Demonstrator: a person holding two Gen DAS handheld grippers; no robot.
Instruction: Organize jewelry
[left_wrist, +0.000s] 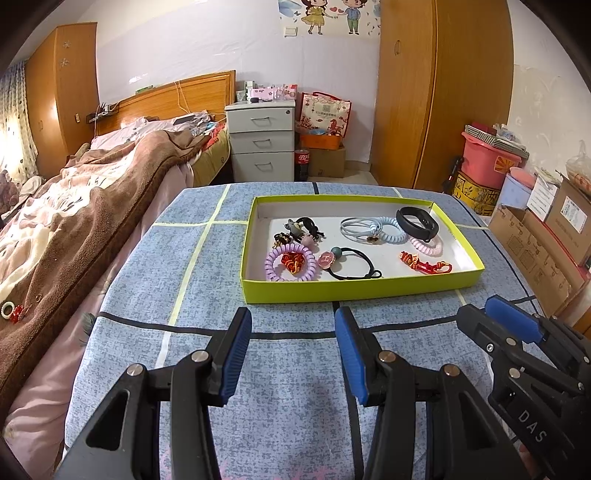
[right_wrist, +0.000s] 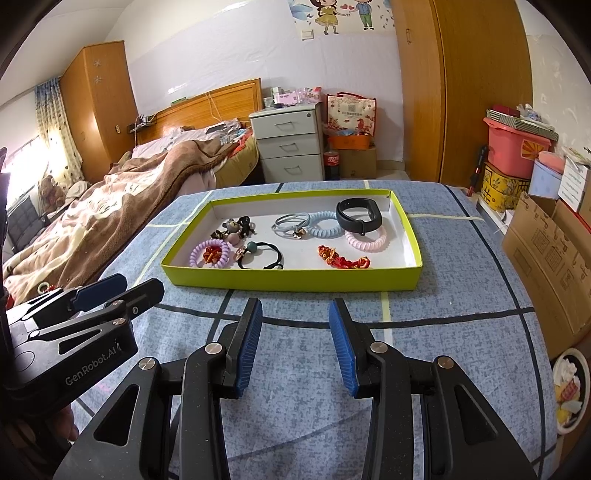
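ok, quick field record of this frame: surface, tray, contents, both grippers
surface: blue checked cloth
tray: shallow green tray, white inside, ahead of both grippers
contents: lilac coil hair tie with red knot charm inside it; black hair tie; red knotted cord; black wristband; pale blue coil hair tie; pink coil hair tie
left gripper: open, empty, over the cloth
right gripper: open, empty, over the cloth

Bag's print (left_wrist: 325, 110) too small to read, bowl (right_wrist: 570, 391) cut by right edge
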